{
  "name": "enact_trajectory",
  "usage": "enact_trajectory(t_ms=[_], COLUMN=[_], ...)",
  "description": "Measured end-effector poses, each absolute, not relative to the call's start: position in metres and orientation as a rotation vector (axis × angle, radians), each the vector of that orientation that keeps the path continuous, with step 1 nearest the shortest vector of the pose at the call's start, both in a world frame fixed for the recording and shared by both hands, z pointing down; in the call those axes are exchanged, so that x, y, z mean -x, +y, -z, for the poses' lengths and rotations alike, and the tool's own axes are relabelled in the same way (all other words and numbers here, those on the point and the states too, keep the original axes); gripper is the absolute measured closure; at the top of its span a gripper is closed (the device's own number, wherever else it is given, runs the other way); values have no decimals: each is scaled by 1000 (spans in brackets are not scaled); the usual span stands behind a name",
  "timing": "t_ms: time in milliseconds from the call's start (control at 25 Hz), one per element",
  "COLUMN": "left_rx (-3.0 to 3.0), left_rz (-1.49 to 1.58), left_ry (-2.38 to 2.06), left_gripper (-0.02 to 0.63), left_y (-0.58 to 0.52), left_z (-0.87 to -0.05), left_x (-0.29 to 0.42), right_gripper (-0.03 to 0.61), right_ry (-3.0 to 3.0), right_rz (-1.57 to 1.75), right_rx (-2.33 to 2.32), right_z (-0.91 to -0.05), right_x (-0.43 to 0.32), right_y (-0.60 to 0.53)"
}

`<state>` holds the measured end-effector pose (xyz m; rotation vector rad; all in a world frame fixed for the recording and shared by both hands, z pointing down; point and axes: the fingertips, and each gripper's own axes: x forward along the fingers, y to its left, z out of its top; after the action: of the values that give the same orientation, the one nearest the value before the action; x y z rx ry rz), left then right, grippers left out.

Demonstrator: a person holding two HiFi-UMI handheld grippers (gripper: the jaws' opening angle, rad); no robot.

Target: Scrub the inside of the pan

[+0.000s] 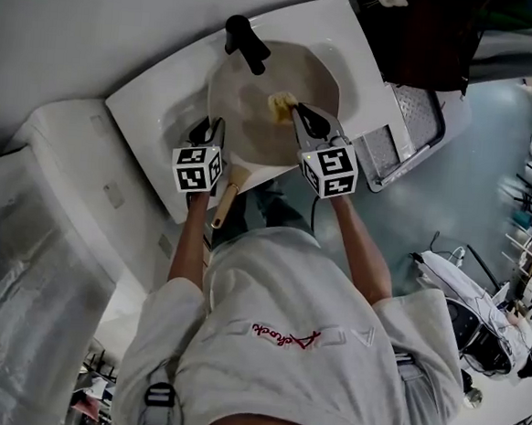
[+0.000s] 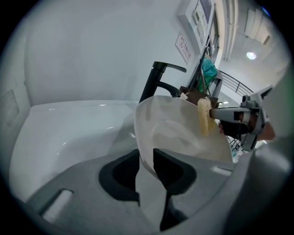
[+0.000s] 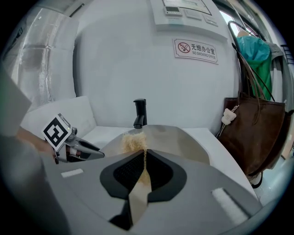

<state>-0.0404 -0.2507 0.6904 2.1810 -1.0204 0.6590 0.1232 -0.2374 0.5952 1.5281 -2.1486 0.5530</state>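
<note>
A pale round pan point(image 1: 251, 114) sits tilted in the white sink point(image 1: 151, 106), its wooden handle point(image 1: 226, 199) pointing toward me. My left gripper point(image 1: 207, 131) is at the pan's near-left rim; in the left gripper view the pan's wall point(image 2: 183, 133) runs down between the jaws and my left gripper point(image 2: 145, 158) is shut on it. My right gripper point(image 1: 300, 111) reaches into the pan, shut on a yellow sponge point(image 1: 281, 105) that rests against the inner surface. The sponge point(image 3: 133, 141) pokes out ahead of the right gripper point(image 3: 143, 158), over the pan point(image 3: 183, 137).
A black faucet point(image 1: 245, 42) stands at the back of the sink, just beyond the pan. A metal drainer tray point(image 1: 405, 135) lies to the right, and a brown bag point(image 3: 252, 133) hangs beside it. A white appliance point(image 1: 67, 173) borders the sink's left.
</note>
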Motion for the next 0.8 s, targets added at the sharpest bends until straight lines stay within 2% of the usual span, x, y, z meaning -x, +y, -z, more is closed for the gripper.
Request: enact_trajectory(t_ms=[800], left_rx=[-2183], left_rz=[-622], left_ry=[-990], left_gripper=[520], left_y=[-251], left_z=[-689], left_x=[40], right_gripper=[555], right_ry=[-1847], right_rz=[31], right_rx=[-815], right_z=[-655], right_x=[-86], right_y=[-269])
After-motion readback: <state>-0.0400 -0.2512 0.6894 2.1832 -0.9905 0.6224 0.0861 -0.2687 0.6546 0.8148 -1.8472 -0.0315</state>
